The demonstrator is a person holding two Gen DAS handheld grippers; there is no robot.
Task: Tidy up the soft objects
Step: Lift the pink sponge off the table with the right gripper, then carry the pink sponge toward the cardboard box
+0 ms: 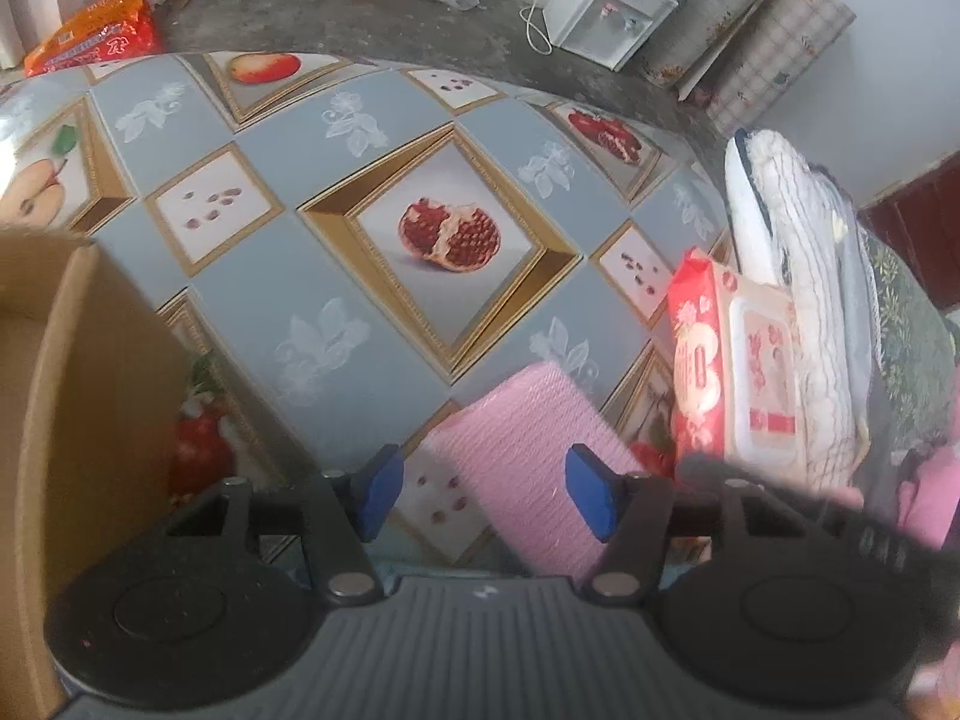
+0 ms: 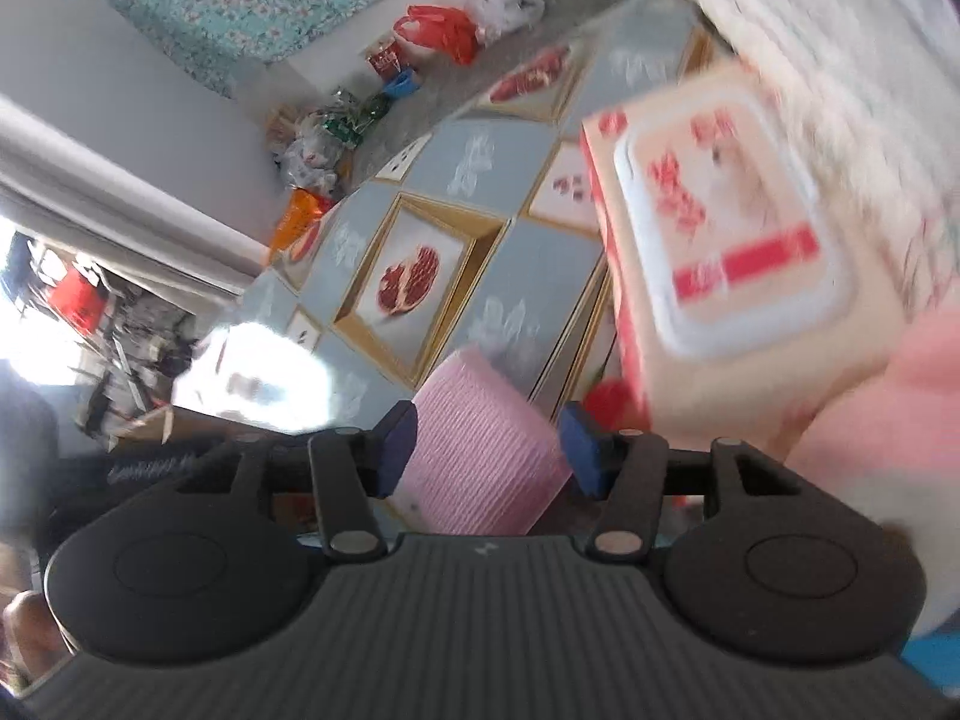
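on the desk [image 1: 360, 120] nothing looks sorted yet, i'd say. pink cloth [image 1: 522, 462] lies flat between both sets of fingers, left gripper [image 1: 480, 492] and right gripper [image 2: 489, 450] parted, gripping nothing. wipes pack [image 1: 738, 372] stands beside it, cardboard box [image 1: 90, 390] waits left.

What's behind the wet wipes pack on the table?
A folded white knitted cloth stands right behind the wet wipes pack, with darker patterned fabric beyond. The pack hides the cloth's lower part and whatever sits beneath it.
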